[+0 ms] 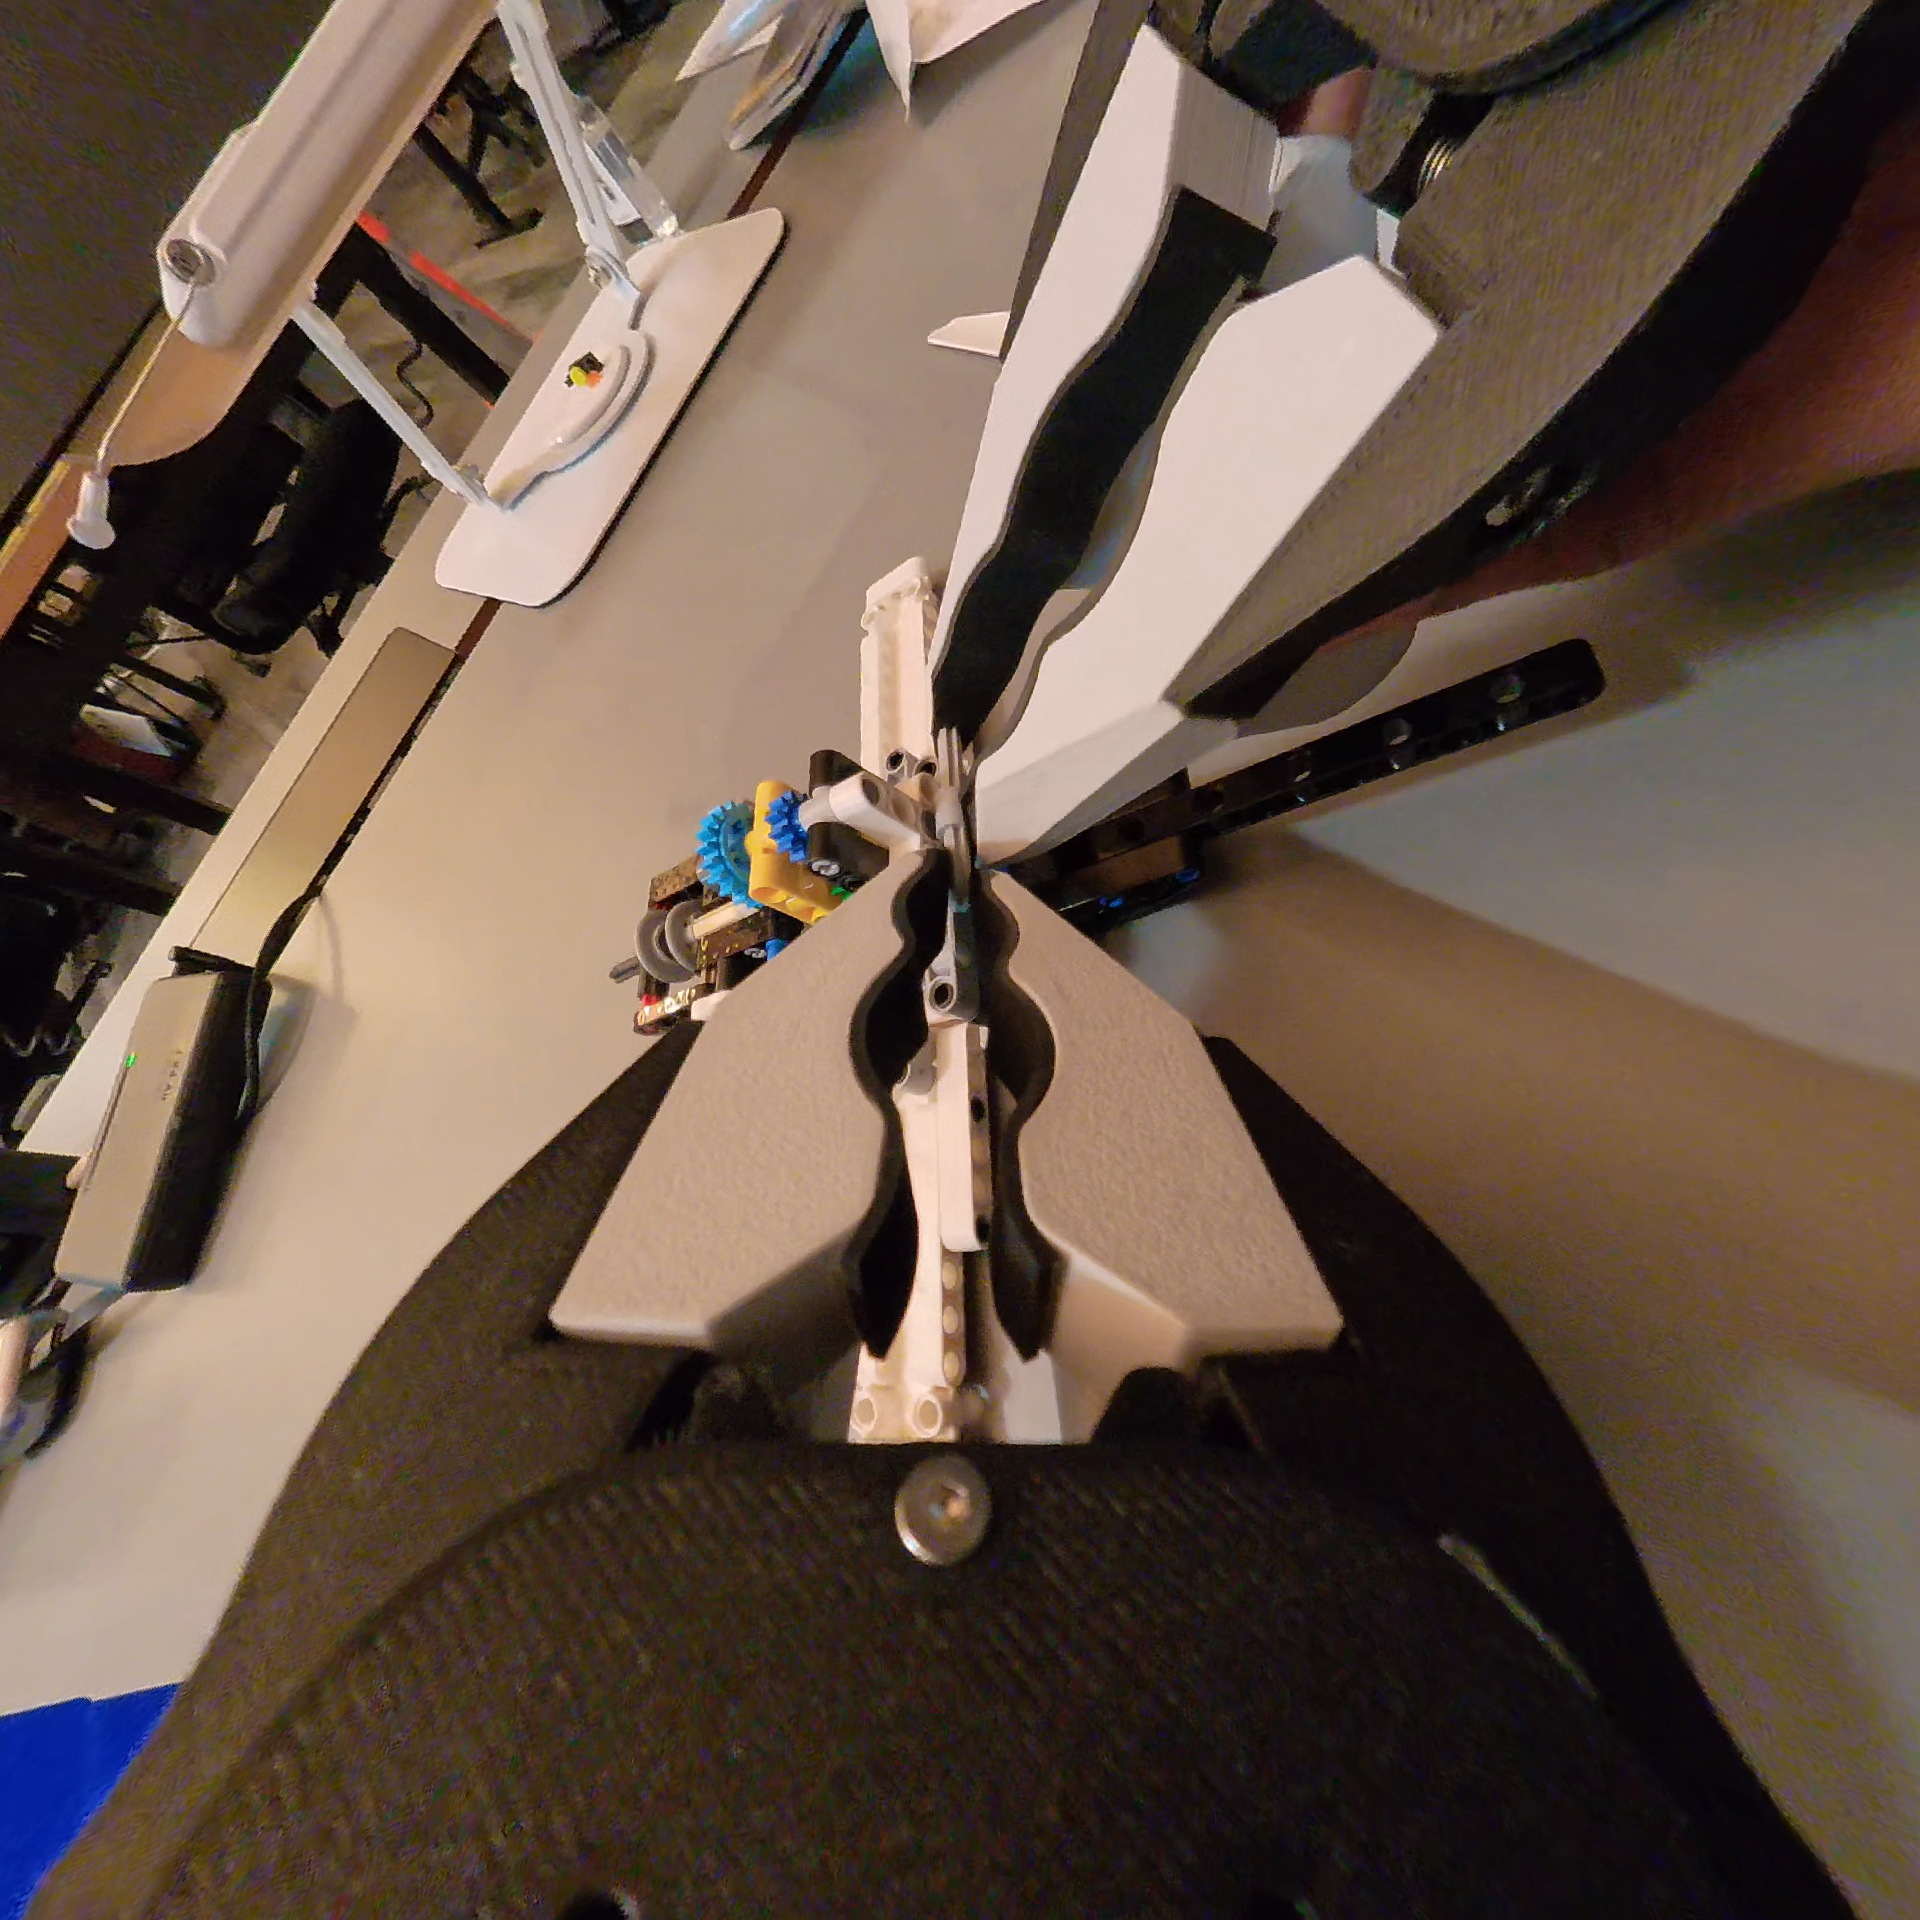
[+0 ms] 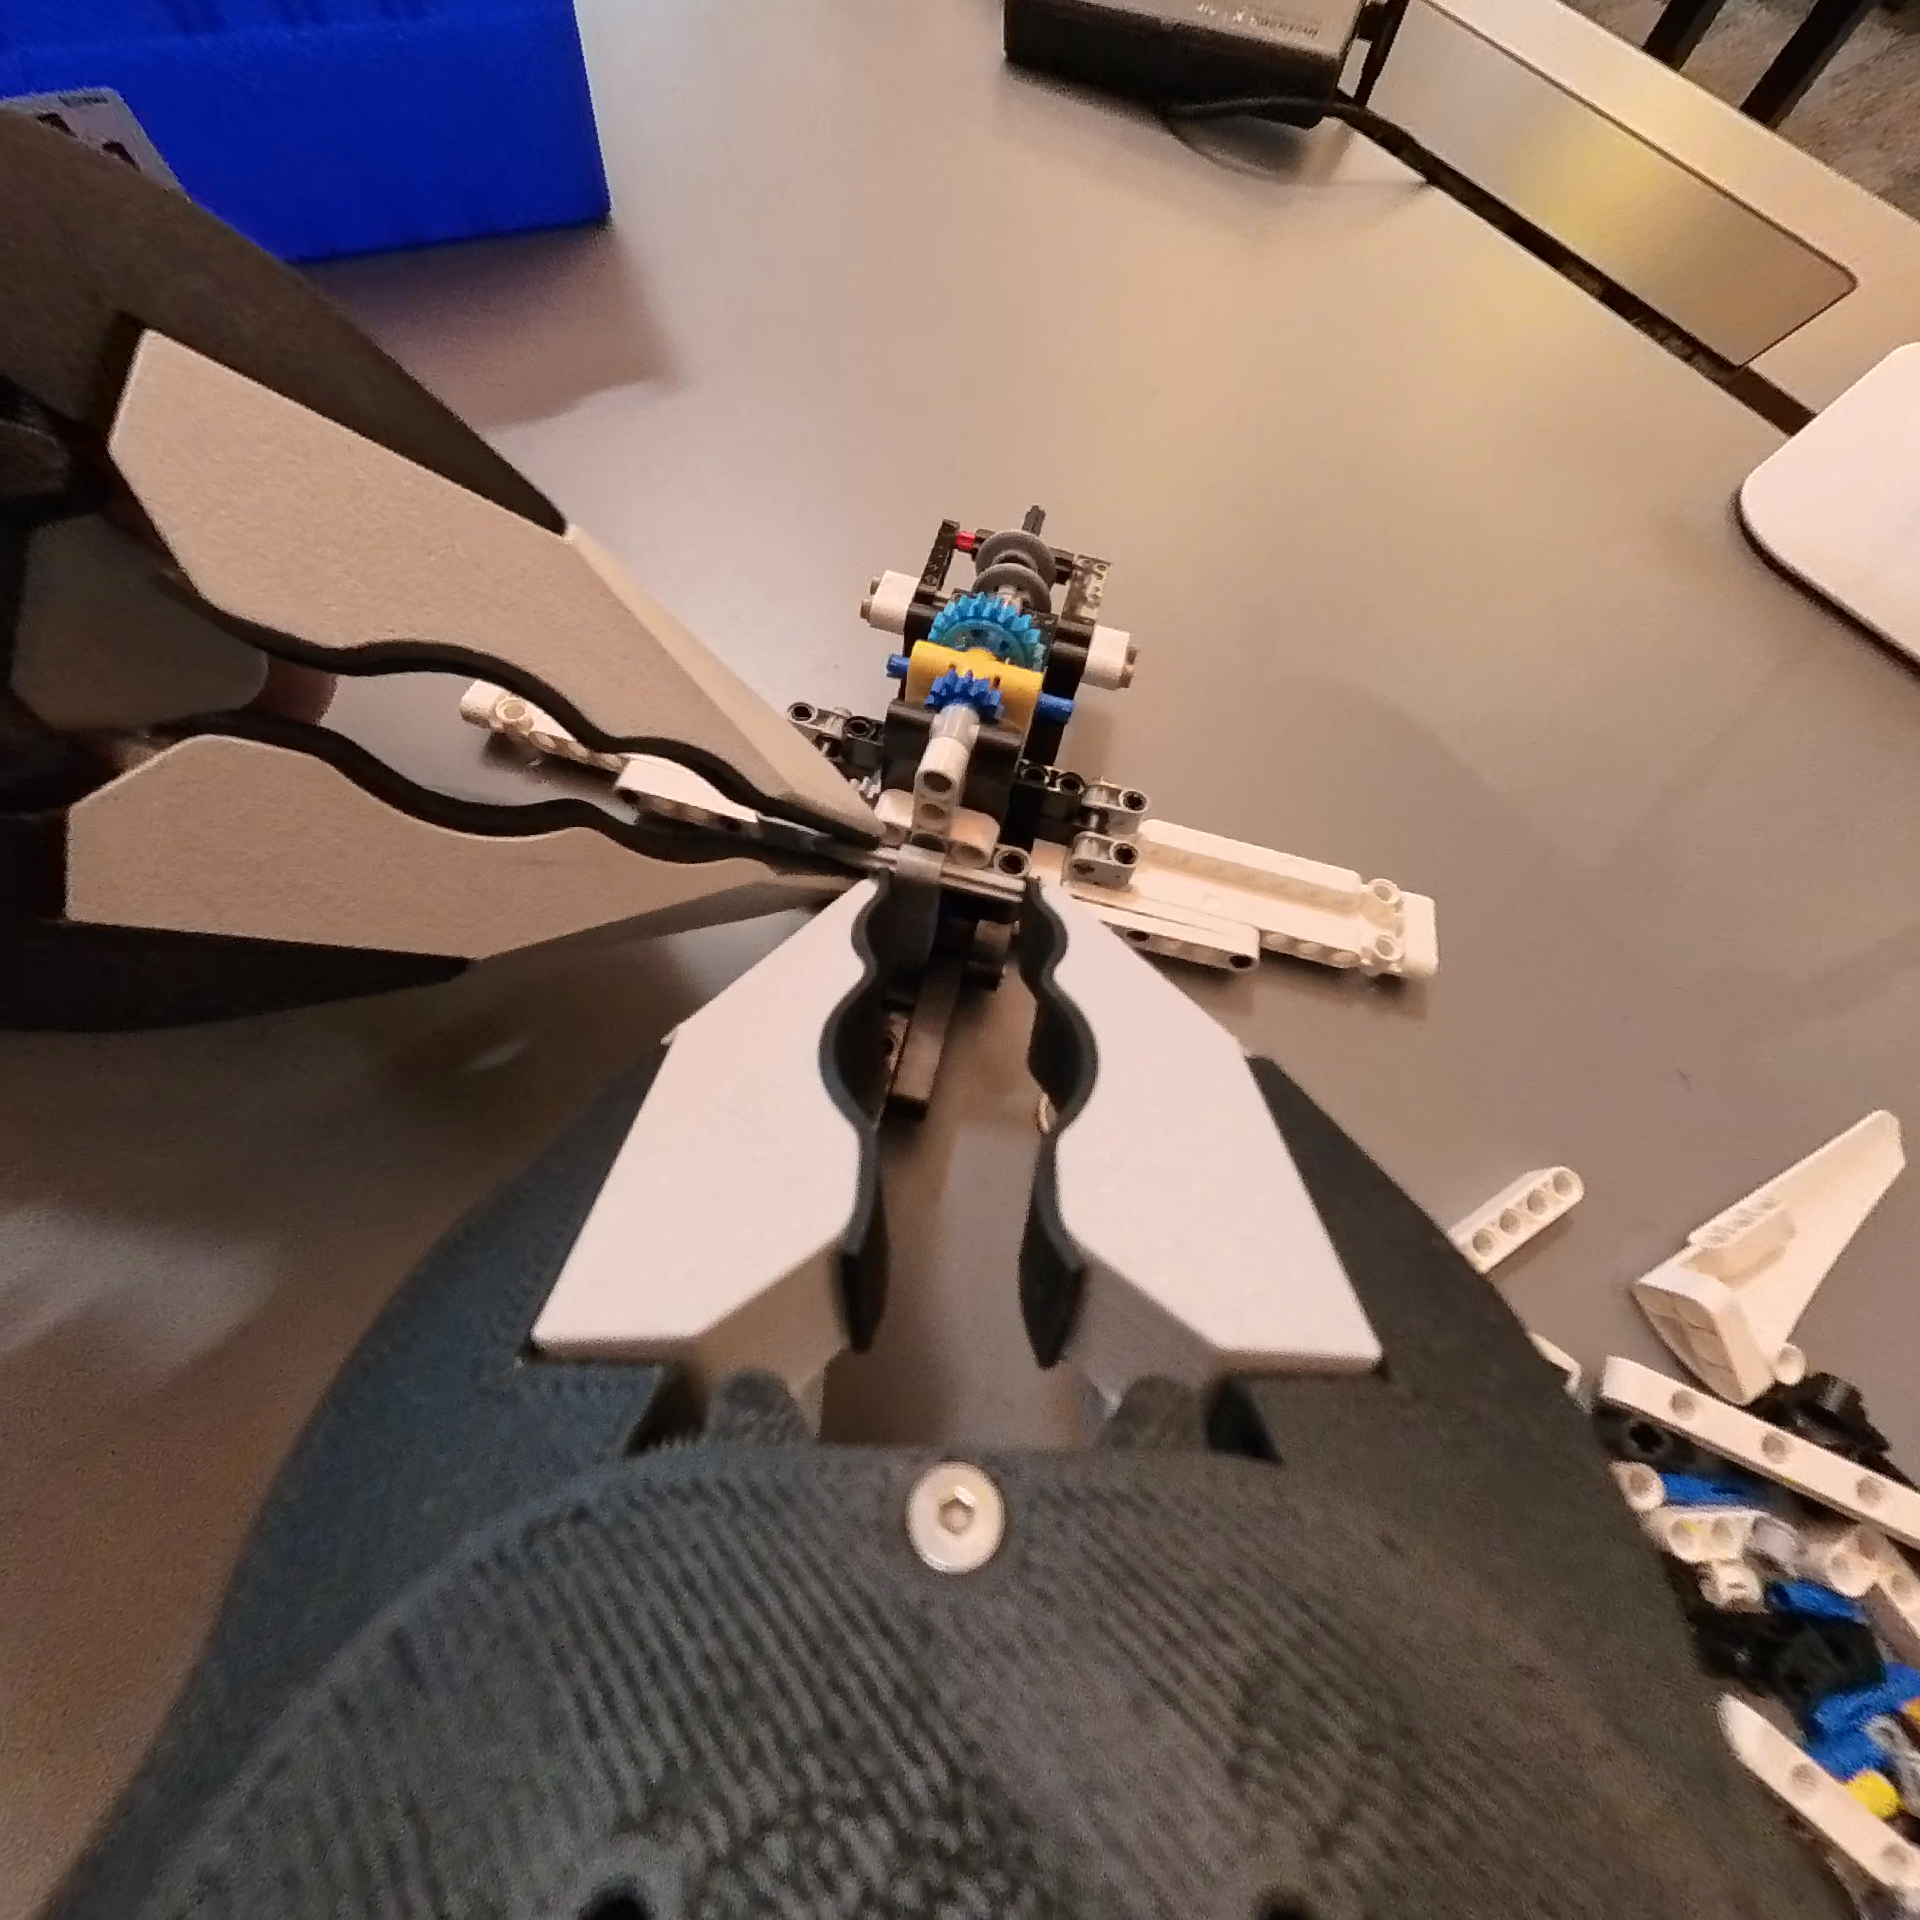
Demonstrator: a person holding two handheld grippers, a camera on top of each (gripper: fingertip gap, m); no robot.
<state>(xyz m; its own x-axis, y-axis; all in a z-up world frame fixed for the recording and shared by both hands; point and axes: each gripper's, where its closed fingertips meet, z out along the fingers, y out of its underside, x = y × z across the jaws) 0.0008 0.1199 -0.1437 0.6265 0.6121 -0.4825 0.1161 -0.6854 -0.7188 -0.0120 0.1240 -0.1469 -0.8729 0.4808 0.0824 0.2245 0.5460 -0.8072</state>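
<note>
Right wrist view: grey beam [image 2: 940,871] lies crosswise between both jaws.

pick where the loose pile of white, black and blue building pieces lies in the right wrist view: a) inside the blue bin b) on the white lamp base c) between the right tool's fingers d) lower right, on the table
d: the loose pile lies on the grey table at the lower right, apart from the assembled model.

Model [image 2: 977,707] mid-table [image 2: 1299,364], loose parts [image 2: 1766,1455] right
</note>
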